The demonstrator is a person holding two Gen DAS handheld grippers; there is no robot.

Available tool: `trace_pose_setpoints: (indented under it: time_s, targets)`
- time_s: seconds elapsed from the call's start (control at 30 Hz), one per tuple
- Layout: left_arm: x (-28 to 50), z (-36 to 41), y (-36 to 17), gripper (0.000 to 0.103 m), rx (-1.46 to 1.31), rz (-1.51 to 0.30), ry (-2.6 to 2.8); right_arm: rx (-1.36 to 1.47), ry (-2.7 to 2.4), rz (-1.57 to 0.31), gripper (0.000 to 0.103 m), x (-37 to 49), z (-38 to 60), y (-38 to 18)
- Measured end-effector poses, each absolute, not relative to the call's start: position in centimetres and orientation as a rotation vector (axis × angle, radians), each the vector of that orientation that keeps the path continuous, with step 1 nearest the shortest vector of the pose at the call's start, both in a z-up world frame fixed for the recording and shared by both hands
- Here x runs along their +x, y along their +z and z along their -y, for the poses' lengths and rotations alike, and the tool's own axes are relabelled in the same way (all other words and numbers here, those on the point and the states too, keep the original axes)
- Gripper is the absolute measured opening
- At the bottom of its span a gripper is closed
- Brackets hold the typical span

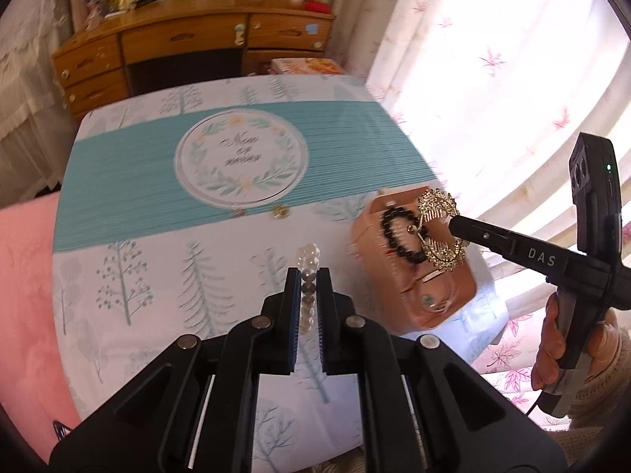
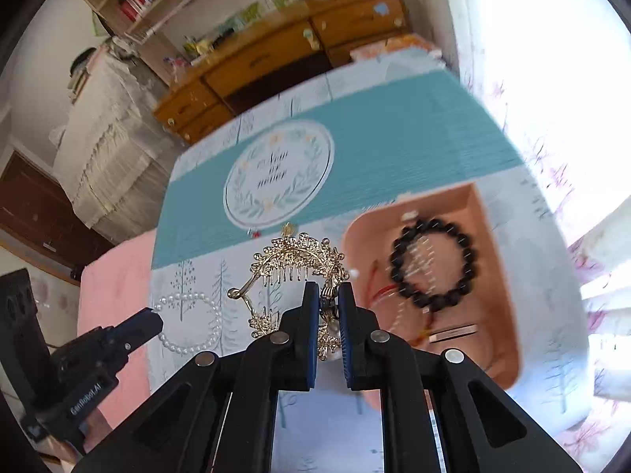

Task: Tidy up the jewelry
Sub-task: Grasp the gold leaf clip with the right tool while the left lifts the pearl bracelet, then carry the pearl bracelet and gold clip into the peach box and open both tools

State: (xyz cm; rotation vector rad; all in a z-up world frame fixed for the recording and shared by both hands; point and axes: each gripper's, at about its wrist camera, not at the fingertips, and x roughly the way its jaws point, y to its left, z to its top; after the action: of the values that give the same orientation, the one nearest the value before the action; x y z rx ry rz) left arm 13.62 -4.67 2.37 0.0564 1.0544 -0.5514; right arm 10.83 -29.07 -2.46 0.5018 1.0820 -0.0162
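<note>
The left gripper (image 1: pixel 308 282) has its fingers clamped on a white pearl bracelet (image 1: pixel 308 272) over the tree-print tablecloth (image 1: pixel 157 276); to its right, the right gripper (image 2: pixel 329 295) is pinched on a gold hair comb (image 2: pixel 294 258), held beside the pink jewelry box (image 2: pixel 489 236); a black bead bracelet (image 2: pixel 434 262) lies inside the box.
</note>
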Motion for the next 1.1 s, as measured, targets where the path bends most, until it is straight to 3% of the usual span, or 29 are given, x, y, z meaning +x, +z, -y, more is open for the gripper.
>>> trace_pose_setpoints:
  time_s: [0.27, 0.53, 0.73, 1.1]
  targets:
    - [12.1, 15.4, 2.8, 0.005, 0.154, -1.062, -0.692, 0.56, -0.06, -0.949, 0.01, 5.6, 37.5, -0.3]
    - [11.5, 22.7, -3.2, 0.006, 0.255, -1.192, -0.733, 0.638, -0.083, -0.937, 0.01, 3.6, 43.9, -2.2]
    - [12.3, 21.6, -6.7, 0.007, 0.296, -1.26, -0.632, 0.646, -0.057, -0.936, 0.01, 4.3, 44.8, -3.9]
    - [10.7, 17.1, -4.6, 0.011, 0.276, -1.11, -0.52, 0.634, 0.032, -0.977, 0.01, 7.2, 41.7, -5.9]
